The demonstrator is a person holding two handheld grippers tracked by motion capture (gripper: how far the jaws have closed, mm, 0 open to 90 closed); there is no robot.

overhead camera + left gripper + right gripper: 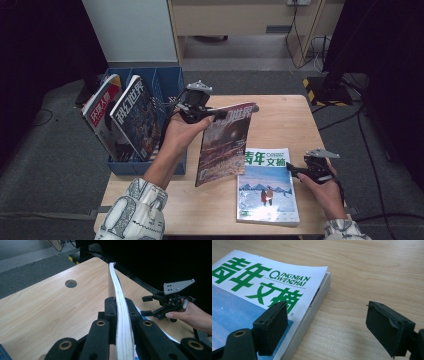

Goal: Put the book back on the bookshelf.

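A dark-covered magazine [223, 142] hangs above the tabletop's [280, 112] middle, its top edge clamped in the left gripper [216, 115]. Near the front right corner, the right gripper [292, 170] gapes, released, beside a green-titled magazine [267, 190].

left gripper [212, 116] raised, jaws clamped tight; right gripper [296, 172] low near the table, jaws wide apart

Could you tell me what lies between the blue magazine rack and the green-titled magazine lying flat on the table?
In the high view, the dark-covered magazine held up by the left gripper hangs between the blue rack and the flat magazine.
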